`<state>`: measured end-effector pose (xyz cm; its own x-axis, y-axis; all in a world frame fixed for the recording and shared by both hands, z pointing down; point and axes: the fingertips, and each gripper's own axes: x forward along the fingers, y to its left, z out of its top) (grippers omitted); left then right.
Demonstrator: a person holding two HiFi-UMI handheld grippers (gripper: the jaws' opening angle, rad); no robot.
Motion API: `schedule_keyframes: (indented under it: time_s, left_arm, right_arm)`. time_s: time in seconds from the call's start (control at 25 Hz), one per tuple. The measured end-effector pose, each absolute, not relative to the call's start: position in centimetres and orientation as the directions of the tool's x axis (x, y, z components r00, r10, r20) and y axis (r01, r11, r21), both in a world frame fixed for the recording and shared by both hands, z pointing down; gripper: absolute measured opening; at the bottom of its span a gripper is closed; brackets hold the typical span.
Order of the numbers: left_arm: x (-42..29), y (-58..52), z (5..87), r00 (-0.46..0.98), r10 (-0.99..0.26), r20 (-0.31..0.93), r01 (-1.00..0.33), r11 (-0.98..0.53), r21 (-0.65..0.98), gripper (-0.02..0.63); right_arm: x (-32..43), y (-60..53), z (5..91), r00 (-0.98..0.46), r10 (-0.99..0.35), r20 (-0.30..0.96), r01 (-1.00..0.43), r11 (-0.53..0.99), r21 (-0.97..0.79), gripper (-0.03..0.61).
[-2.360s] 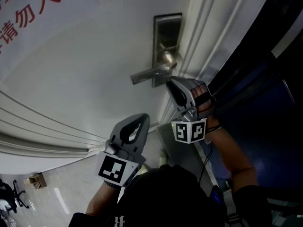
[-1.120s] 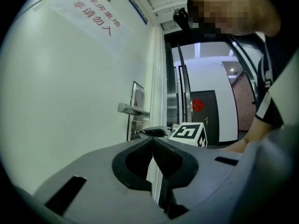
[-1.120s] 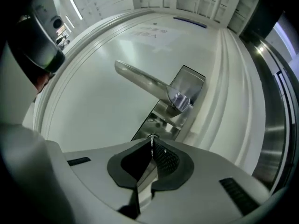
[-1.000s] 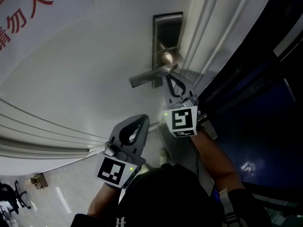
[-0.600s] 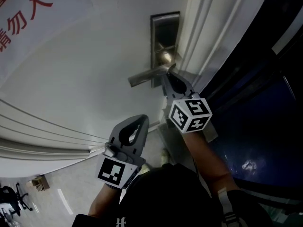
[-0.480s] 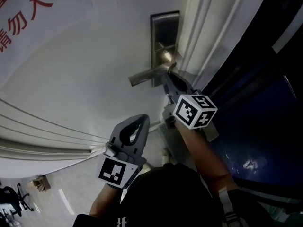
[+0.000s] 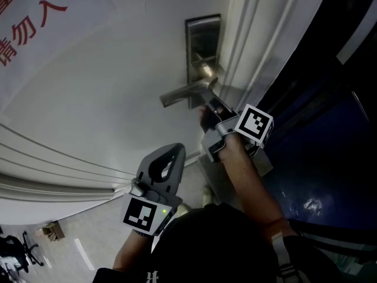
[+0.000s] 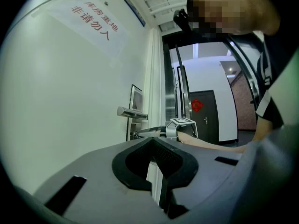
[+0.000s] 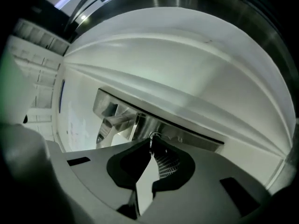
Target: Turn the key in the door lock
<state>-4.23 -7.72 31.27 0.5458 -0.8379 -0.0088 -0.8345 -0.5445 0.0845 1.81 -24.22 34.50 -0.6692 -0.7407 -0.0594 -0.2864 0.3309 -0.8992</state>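
The right gripper (image 7: 207, 102) is clamped on the small key (image 9: 152, 136) in the steel lock plate (image 7: 202, 40), just under the lever handle (image 7: 181, 93) that juts across above it. The left gripper (image 7: 169, 157) hangs lower, well apart from the white door (image 7: 118, 87), jaws together on nothing

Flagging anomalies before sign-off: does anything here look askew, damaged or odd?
Nothing stands out. The right tongs pinch the key at the lock plate below the door handle; the left tongs hang shut, empty.
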Motion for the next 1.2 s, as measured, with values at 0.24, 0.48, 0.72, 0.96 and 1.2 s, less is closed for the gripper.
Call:
schedule_keyframes:
  time_s: [0.24,0.48,0.72,0.96,1.2]
  left_arm:
    - [-4.14,-7.68,31.18,0.549,-0.836,-0.011,-0.832,-0.548,0.085,0.007]
    - [-4.10,-7.69,31.16,0.548,-0.836,-0.010,-0.833,-0.547,0.085,0.008]
    - [-4.06,-7.77,31.31,0.547,-0.837,-0.006,-0.834,-0.546,0.086,0.006]
    - [-3.86,-7.92,31.35,0.548,-0.836,-0.004,-0.833,-0.546,0.087,0.008]
    - [-3.68,-8.14,31.37,0.550,-0.835,-0.004,-0.832,-0.548,0.088,0.008]
  right_arm:
    - [1.66,-24.32,34.66,-0.688,-0.714,-0.134,-0.048,0.229,-0.972,0.021]
    - [1.55,-24.33,34.72,-0.685,-0.705,-0.182,0.078,0.178,-0.981,0.021]
    - [1.51,-24.40,34.80,-0.686,-0.699,-0.203,0.120,0.166,-0.979,0.022]
    - [1.42,-24.40,34.75,-0.688,-0.690,-0.222,0.157,0.157,-0.975,0.023]
    - [1.38,-24.42,34.76,-0.692,-0.678,-0.247,0.183,0.166,-0.969,0.023]
